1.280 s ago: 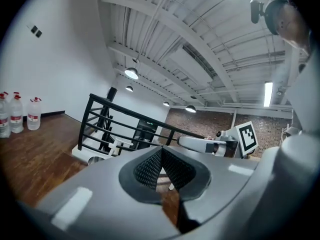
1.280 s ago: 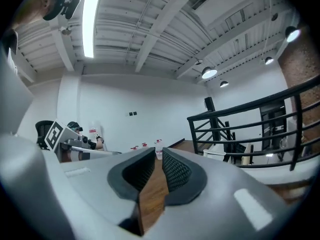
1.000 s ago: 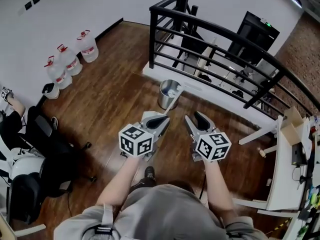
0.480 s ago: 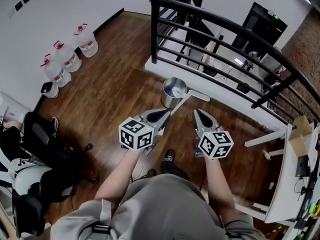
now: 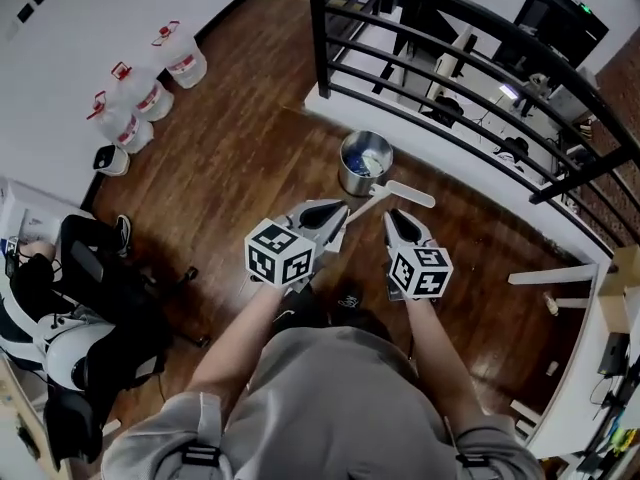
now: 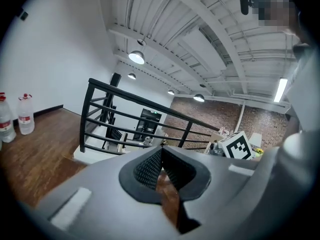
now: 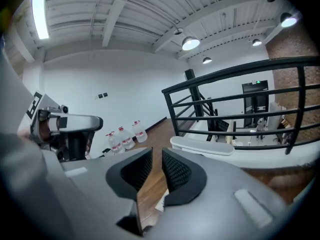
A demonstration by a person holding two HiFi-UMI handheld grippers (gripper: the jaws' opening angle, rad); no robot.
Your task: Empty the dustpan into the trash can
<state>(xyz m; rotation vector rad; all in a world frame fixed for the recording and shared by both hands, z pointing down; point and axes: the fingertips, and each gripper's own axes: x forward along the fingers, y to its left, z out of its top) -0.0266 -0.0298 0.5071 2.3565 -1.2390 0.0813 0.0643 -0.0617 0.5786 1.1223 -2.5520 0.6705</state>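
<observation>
Left claw (image 5: 338, 228) is closed with its pads meeting at the tip and nothing between them, as the left gripper view shows (image 6: 160, 150). The right claw (image 5: 394, 220) has just been opening to a narrow slit, and only bare floor shows through the gap (image 7: 156, 153). So neither claw holds anything, and the task's real work has not begun. Both point forward and a little down at the metal trash can (image 5: 352, 182), which stands on the wooden floor (image 5: 230, 168) just in front of the black railing (image 5: 450, 78). That suits an approach, not a grasp. A long white piece lies by the can's near side, just ahead of the right claw. I take it for the handle of the dustpan (image 5: 402, 191), and it shows as a pale bar beyond the right jaws (image 7: 202, 146). The pan itself I cannot make out. If that is the handle, the right claw is the natural one to take it, though its gap looks too slim for the bar and would likely need to widen first.
</observation>
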